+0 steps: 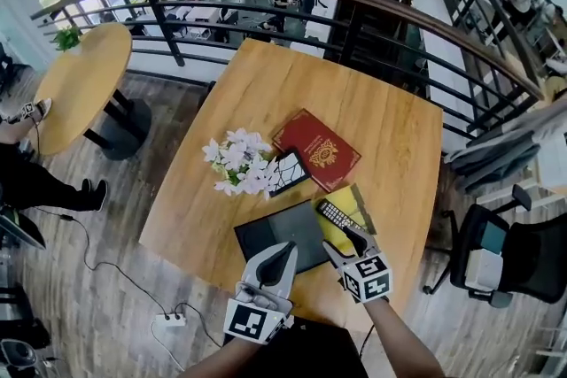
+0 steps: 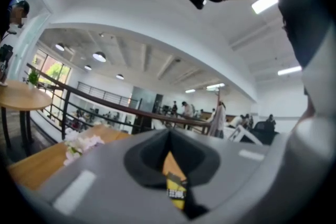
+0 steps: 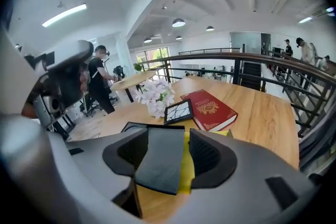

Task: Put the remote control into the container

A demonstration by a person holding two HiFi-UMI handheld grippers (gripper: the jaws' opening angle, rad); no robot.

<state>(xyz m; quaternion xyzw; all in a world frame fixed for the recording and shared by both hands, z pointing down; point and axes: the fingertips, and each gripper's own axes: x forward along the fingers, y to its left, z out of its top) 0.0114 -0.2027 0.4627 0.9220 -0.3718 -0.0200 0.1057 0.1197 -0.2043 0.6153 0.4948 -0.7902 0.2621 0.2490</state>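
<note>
The remote (image 1: 340, 216) lies slantwise across the yellow box (image 1: 332, 233), buttons up. Its near end reaches back between the jaws of your right gripper (image 1: 353, 245).

In the right gripper view the remote (image 3: 159, 160) is a dark slab running away from you between the two ribbed pads. Your right gripper (image 3: 169, 136) is moderately wide. The slab sits close against the left-hand pad, and a strip of the yellow box (image 3: 185, 165) shows between it and the other pad, so the jaws are not clamped on it.

Your left gripper (image 1: 285, 250) is to the left of the box, over the near part of the black tray (image 1: 266, 236). In the left gripper view your left gripper (image 2: 169, 136) has its jaws drawn together at the tips, with only a thin wedge of gap below them and nothing held.

The black tray is just beside the box on its left. Beyond the box, farther from you, is a small frame (image 1: 288, 171), and just beside that a red book (image 1: 316, 150) lies flat. The flowers (image 1: 239, 162) are beyond the box and well to its left, next to the frame. All of this rests on the wooden table (image 1: 399, 155).
</note>
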